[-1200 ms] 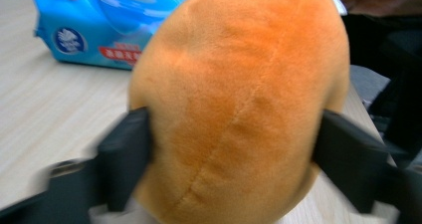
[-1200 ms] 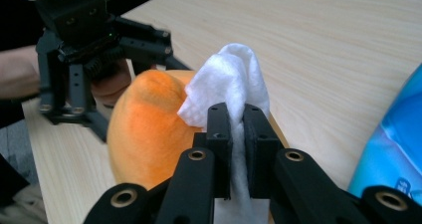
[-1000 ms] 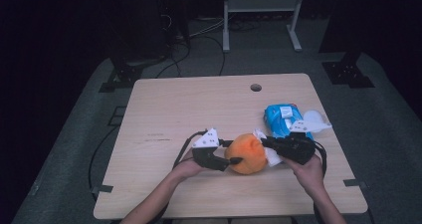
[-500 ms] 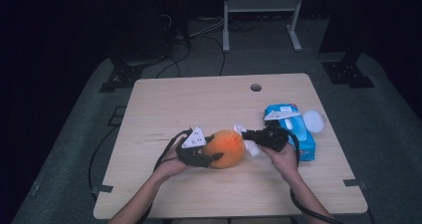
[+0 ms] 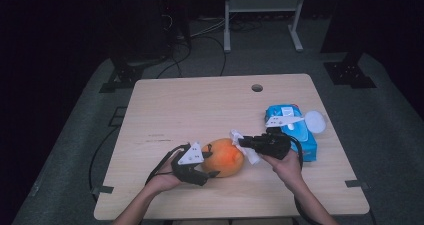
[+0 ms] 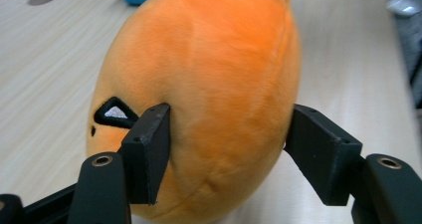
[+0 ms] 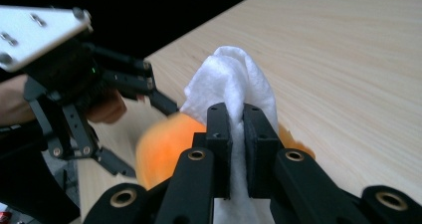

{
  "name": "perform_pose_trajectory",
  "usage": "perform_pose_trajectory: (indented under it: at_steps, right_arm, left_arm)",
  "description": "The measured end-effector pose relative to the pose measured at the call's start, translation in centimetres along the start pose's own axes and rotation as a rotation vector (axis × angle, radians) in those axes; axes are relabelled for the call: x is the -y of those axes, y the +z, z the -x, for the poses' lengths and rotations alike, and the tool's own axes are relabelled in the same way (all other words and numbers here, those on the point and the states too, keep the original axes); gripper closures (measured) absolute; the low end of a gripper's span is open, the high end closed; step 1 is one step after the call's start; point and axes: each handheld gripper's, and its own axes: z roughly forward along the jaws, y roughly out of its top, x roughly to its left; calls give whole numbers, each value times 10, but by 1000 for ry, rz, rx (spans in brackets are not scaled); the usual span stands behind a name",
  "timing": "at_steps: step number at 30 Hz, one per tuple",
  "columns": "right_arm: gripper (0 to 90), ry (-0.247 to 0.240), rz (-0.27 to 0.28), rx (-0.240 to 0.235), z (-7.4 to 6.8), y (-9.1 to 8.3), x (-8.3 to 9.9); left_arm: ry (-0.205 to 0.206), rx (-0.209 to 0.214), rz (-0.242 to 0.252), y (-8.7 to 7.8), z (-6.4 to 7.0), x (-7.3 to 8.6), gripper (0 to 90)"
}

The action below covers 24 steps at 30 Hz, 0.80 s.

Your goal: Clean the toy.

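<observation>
The orange plush toy (image 5: 226, 157) lies on the counter (image 5: 200, 110) near its front edge, roughly midway between the left and right edges. In the left gripper view the toy (image 6: 209, 84) sits between the two black jaws, one pressing into each flank, so the left gripper (image 5: 200, 172) is closed around it at about the toy's own width. A small black triangular patch with a pale centre (image 6: 114, 113) shows on the toy's side just beside one jaw.

The white wipe (image 5: 245, 147) touches the toy's right end. In the right gripper view the wipe (image 7: 234, 84) stands up in a bunched fold, pinched between jaws that are almost together, with the orange toy (image 7: 164, 144) blurred just behind it. The right gripper (image 5: 247, 144) thus holds the wipe tightly against the toy's upper right side.

The person's hands come in from the front edge, the left hand (image 5: 162, 180) behind its gripper and the right hand (image 5: 285, 165) behind the other.

A blue pack of wipes (image 5: 295, 130) lies near the right edge, just beside the right gripper, with its round white lid flap (image 5: 315, 121) open toward that edge. A small round hole (image 5: 257, 88) sits in the counter near the back edge.
</observation>
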Motion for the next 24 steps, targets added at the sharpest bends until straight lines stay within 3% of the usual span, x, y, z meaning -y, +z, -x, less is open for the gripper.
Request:
perform_pose_trajectory:
  at_steps: [3, 5, 9, 11, 14, 18, 20, 24]
  right_arm:
    - [824, -7, 16, -13, -3, -3, -7]
    - [823, -12, -7, -15, -5, 1, -6]
    - [820, -13, -87, -16, -7, 14, 10]
    - [822, -8, -99, -24, -8, 15, 20]
    - [823, 11, -99, -46, -10, 10, 32]
    - [823, -18, -120, -64, -16, 7, 39]
    - [823, -27, -129, -76, -18, 6, 42]
    - [823, -39, -139, -89, -20, 3, 45]
  left_arm:
    - [19, 18, 3, 0, 6, -1, 356]
    - [26, 25, -3, -1, 8, -2, 353]
    - [0, 81, 11, -6, 7, -5, 343]
    - [-15, 108, 25, -12, 4, -9, 314]
    - [-14, 105, 43, -12, -1, -18, 237]
    - [-13, 126, 51, -6, -9, -29, 167]
    - [-4, 148, 42, 7, -13, -37, 145]
    - [30, 183, -17, 27, -12, -40, 115]
